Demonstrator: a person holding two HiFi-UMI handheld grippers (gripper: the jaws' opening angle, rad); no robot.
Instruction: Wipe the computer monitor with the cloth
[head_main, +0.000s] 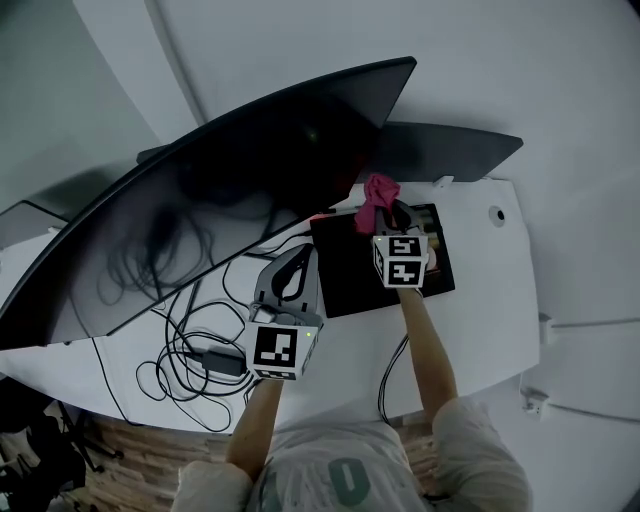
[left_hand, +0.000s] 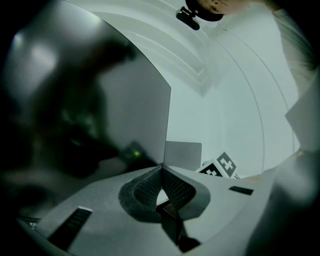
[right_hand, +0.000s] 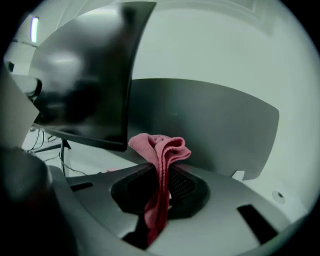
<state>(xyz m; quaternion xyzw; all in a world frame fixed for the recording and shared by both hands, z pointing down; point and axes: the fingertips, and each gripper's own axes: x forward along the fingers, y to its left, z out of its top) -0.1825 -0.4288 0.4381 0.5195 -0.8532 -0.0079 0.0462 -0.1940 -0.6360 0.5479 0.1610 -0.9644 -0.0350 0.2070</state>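
Observation:
A big curved dark monitor (head_main: 230, 190) runs from upper right to lower left over the white desk (head_main: 490, 300). My right gripper (head_main: 386, 213) is shut on a bunched pink cloth (head_main: 378, 198), held just below the monitor's right end. In the right gripper view the cloth (right_hand: 161, 150) stands pinched between the jaws, with the monitor (right_hand: 85, 75) up to the left. My left gripper (head_main: 303, 255) hangs low in front of the screen, shut with nothing in it. Its tips (left_hand: 161, 169) meet beside the screen's edge (left_hand: 166, 125).
A second dark monitor (head_main: 450, 148) stands behind at the right, also in the right gripper view (right_hand: 210, 125). A black pad (head_main: 350, 270) lies under the grippers. Loose black cables (head_main: 190, 350) sprawl at the desk's front left. A wooden floor (head_main: 130, 450) shows below the desk edge.

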